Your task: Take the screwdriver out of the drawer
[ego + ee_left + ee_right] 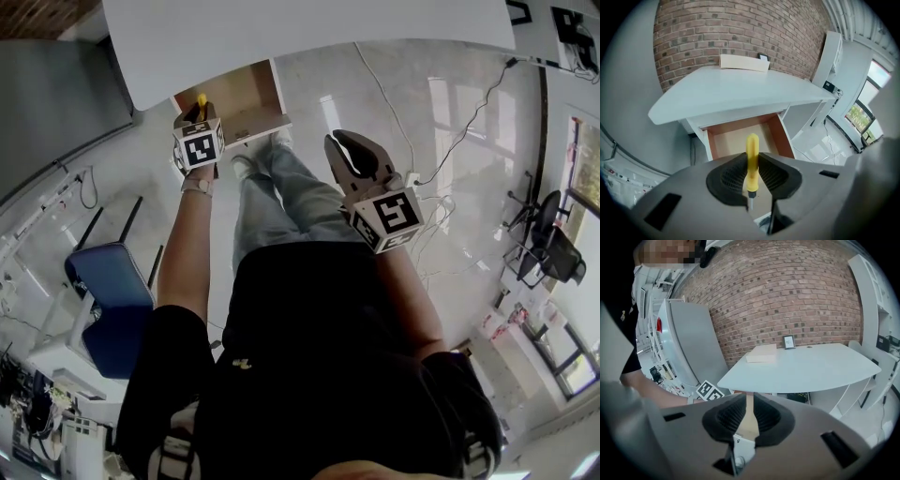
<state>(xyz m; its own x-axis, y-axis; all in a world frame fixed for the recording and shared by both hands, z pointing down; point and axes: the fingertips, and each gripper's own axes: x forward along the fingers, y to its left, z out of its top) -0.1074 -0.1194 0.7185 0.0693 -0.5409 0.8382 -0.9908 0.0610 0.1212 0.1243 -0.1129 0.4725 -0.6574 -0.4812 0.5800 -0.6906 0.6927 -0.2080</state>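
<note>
A screwdriver with a yellow handle [752, 147] stands upright between the jaws of my left gripper [751, 159], which is shut on it, with the metal shaft pointing down toward the camera. In the head view the left gripper [199, 112] hangs above the open wooden drawer [246, 94] with the handle [201, 100] sticking out past the jaws. The drawer [736, 140] sits under the white table [740, 89]. My right gripper [341, 145] is raised to the right of the drawer, shut and holding nothing; in the right gripper view [750, 401] only a thin slit shows between its pads.
A cream box [743, 62] and a small frame [789, 341] lie at the back of the table by the brick wall. A blue chair [108, 300] stands to the left, a grey cabinet [691, 343] beyond it. A cable [450, 150] crosses the floor at right.
</note>
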